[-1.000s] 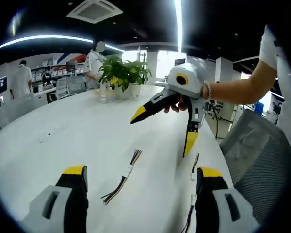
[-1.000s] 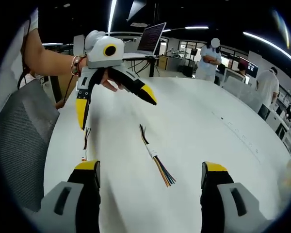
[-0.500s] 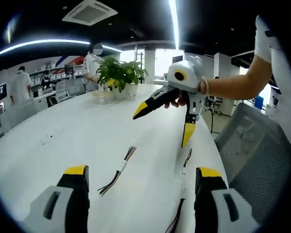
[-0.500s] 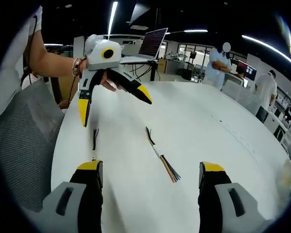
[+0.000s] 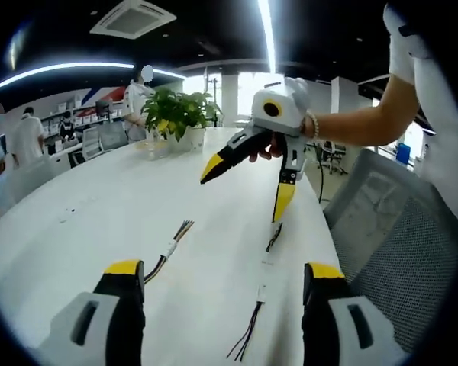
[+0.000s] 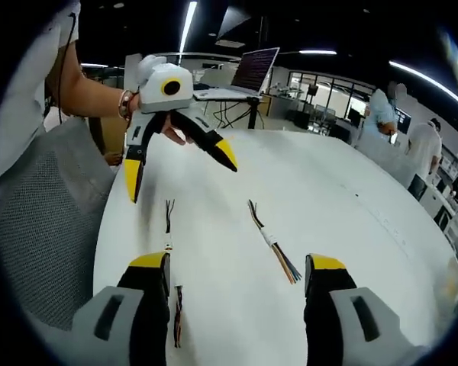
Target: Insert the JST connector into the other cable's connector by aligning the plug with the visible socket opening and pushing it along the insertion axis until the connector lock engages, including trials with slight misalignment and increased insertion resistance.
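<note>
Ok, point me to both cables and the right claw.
Multicolour cable [image 5: 168, 249], left gripper view: white connector.
Dark cable [image 5: 263, 274], left gripper view: white connector midway.
Right claw [image 5: 242, 183], left gripper view: midway between yellow tips.

No text, label, brand, number or sign can be read in either view.
</note>
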The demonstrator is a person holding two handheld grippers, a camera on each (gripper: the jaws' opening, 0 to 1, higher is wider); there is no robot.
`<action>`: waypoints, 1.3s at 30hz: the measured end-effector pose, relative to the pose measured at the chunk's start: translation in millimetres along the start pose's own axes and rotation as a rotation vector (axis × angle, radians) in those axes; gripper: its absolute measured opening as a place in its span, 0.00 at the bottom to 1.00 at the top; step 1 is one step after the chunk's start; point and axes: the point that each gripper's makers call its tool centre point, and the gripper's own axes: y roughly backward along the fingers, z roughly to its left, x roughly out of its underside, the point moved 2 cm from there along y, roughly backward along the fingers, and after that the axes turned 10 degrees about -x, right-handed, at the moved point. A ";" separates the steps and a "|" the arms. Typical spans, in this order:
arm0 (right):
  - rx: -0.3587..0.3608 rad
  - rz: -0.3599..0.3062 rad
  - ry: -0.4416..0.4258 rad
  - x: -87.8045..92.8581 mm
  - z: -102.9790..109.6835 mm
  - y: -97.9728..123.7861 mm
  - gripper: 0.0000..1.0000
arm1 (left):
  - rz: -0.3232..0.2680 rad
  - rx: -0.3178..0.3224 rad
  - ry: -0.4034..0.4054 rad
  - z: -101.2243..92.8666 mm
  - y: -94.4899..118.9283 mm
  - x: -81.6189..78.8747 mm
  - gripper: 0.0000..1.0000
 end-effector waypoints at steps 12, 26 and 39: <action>-0.063 -0.014 0.011 7.4 25.1 -6.2 0.59 | 0.030 0.038 -0.038 -20.6 5.0 11.9 0.76; -0.132 0.025 0.017 23.8 44.4 -21.7 0.46 | 0.079 0.074 -0.042 -33.4 -3.0 34.9 0.67; -0.173 0.053 0.003 40.3 56.4 -31.0 0.33 | 0.116 0.086 -0.048 -39.0 -11.4 46.4 0.57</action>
